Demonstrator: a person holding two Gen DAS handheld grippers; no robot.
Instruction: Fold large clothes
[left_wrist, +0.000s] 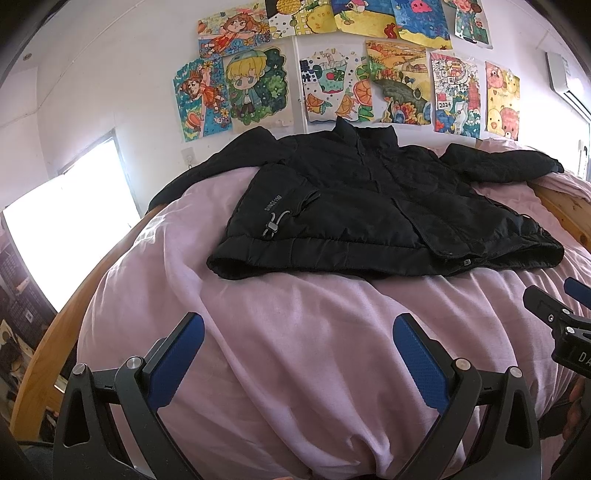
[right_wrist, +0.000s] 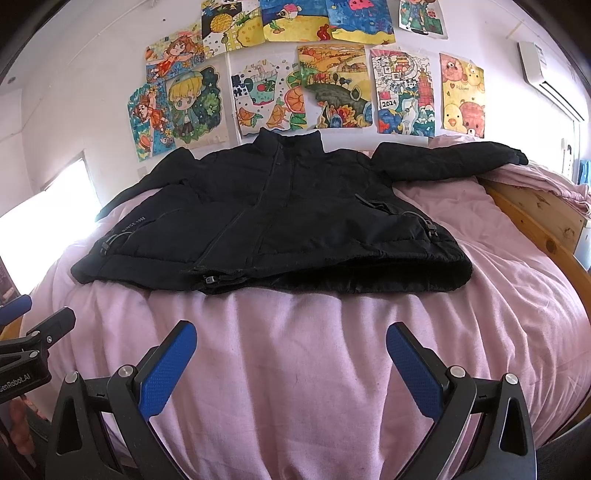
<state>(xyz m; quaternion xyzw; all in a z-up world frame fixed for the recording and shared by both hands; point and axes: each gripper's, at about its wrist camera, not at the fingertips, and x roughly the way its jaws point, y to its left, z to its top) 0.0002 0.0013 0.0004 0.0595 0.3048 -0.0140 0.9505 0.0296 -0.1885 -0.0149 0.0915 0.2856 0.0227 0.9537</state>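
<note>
Jaws spread wide and empty on left gripper and right gripper, short of black padded zip-front jacket: pinch each sleeve near jacket's shoulder, fold inward flat.

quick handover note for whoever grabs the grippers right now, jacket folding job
Left gripper: open, holding nothing, hovering over the pink bedding short of the hem.
Right gripper: open, holding nothing, alongside it.
Black jacket: lying flat and front up on the bed, collar toward the wall of drawings, both sleeves spread outward, front closed down to the zipper pull at the hem.
Done: jacket laid out.
Left: all folds; probably sleeves in first, then the body.
</note>
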